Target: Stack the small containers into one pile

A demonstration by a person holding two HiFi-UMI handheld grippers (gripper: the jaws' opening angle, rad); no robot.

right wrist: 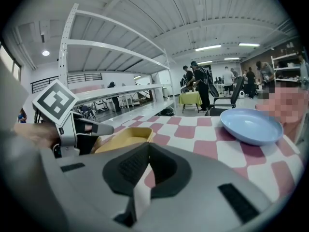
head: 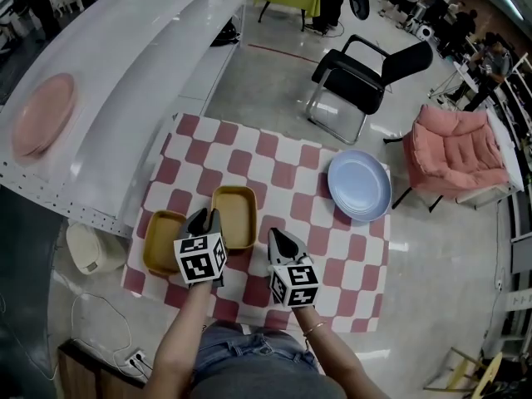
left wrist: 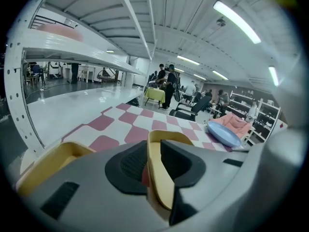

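Two yellow containers stand side by side on the red-and-white checked cloth. The right container has its left wall between the jaws of my left gripper. A thin gap shows beside the left pad, so the jaws stand open around the wall. The left container lies just left of that gripper. My right gripper hovers right of the containers, jaws together and empty. Its view shows the right container and the left gripper.
A pale blue plate lies at the cloth's far right. A white shelf with a pink plate runs along the left. A black chair and a pink armchair stand beyond the table.
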